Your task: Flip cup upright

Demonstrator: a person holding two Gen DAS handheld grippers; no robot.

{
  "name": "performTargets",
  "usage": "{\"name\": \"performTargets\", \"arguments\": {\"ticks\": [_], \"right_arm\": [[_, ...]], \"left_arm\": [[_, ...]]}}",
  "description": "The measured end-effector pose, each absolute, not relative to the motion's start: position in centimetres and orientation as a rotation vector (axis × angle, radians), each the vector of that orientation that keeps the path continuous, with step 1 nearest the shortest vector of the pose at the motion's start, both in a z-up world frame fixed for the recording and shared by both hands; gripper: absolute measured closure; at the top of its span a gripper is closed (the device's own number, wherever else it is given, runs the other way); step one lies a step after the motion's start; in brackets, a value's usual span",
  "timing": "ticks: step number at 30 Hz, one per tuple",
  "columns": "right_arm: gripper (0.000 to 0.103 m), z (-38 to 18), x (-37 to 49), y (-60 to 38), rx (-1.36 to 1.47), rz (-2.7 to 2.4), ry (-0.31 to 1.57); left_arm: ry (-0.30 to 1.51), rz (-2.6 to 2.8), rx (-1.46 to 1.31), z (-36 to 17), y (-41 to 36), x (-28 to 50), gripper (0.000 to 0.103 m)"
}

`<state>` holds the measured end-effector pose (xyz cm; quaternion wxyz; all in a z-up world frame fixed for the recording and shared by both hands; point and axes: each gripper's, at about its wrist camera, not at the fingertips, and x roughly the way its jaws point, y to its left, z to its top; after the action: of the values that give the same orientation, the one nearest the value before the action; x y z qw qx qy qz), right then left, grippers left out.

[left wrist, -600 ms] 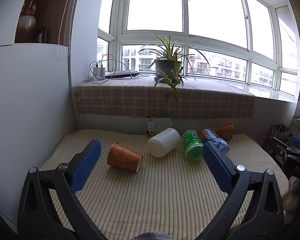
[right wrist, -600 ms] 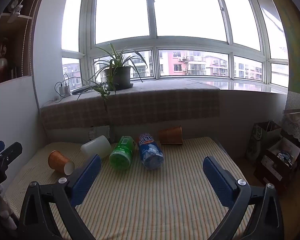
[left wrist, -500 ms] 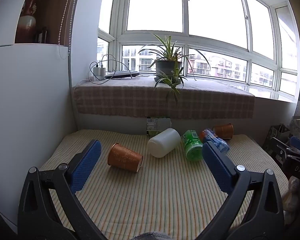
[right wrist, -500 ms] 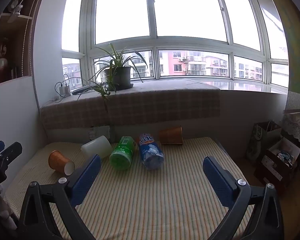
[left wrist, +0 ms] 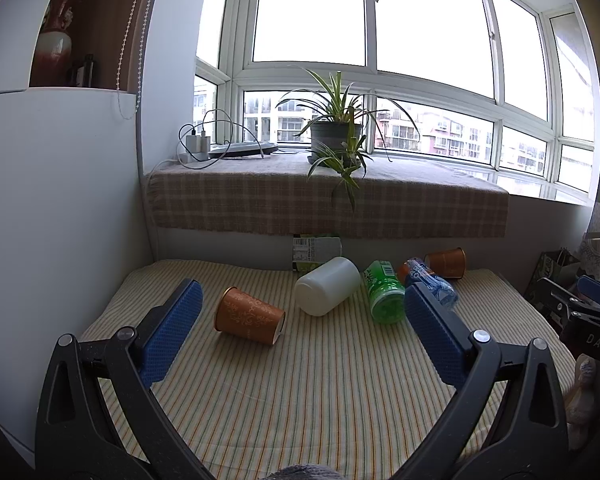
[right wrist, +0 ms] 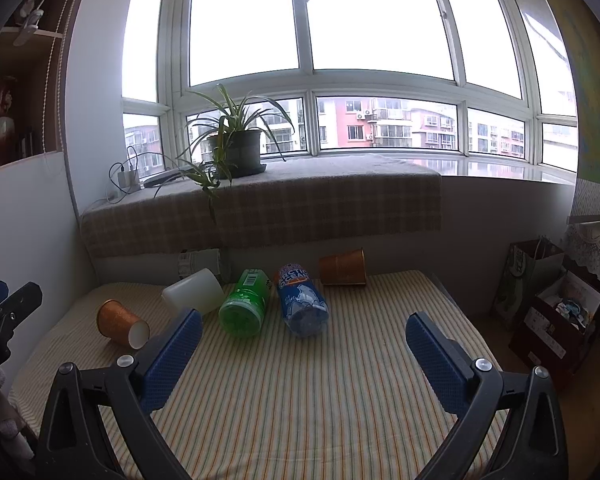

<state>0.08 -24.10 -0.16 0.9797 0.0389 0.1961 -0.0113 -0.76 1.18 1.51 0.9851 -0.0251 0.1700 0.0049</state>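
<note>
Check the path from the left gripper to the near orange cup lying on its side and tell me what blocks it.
Nothing visible does. The left gripper is open, and only bare striped cloth lies between it and the orange cup. The white bottle lies apart from the cup, beyond it to the right.

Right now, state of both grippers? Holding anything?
Left gripper: open, empty, above the striped mat.
Right gripper: open, empty, over the same mat.
</note>
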Motion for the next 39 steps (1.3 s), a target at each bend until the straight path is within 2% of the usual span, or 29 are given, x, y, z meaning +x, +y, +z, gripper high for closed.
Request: {"name": "performTargets", "arguments": {"ticks": [27, 34, 39], "right_arm": [[0.000, -1.3, 0.9, -24.0, 0.065, -0.012, 0.423], [0.000, -1.7, 2.5, -23.5, 0.027, 0.017, 0.498], [0.000, -2.2, 5.3, -22.8, 0.101, 0.091, 0.552]], "left_arm": [[0.346, 0.014, -0.050, 1.2, 1.1, -0.9, 0.001], [0.356, 0.024, -0.055, 0.7, 1.7, -0.6, 0.001], [0.377, 0.042, -0.063, 0.1, 3.0, -0.6, 0.001]]}}
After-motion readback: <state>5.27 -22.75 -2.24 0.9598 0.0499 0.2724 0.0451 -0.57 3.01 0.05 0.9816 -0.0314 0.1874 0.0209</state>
